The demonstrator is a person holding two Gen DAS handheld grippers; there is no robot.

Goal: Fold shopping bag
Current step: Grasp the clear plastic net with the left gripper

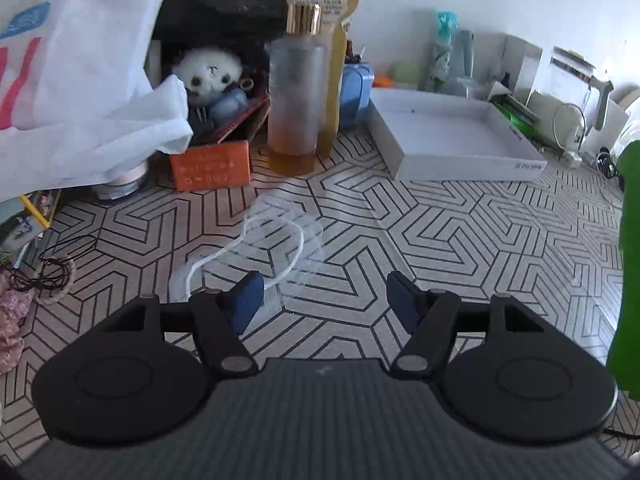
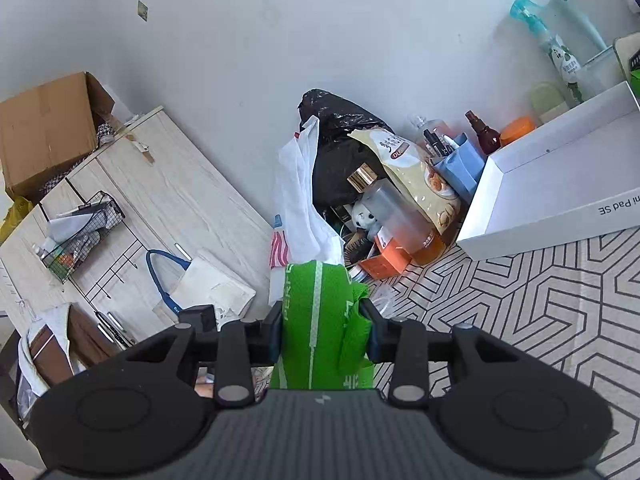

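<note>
Green shopping bag [image 2: 316, 320] is bunched and pinched in the right gripper [image 2: 322, 328], lifted off the patterned bench [image 1: 440, 232]; in the left view its edge hangs at far right. Left gripper [image 1: 324, 300] spread wide, holding nothing, low over the bench. No flat fold visible: bag looks gathered, creased, white stripe and lettering showing. Stage unclear: either gathered for folding or being carried folded.

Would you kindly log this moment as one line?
right gripper: shut on green bag | left gripper: open, empty | bag lifted off patterned table
</note>
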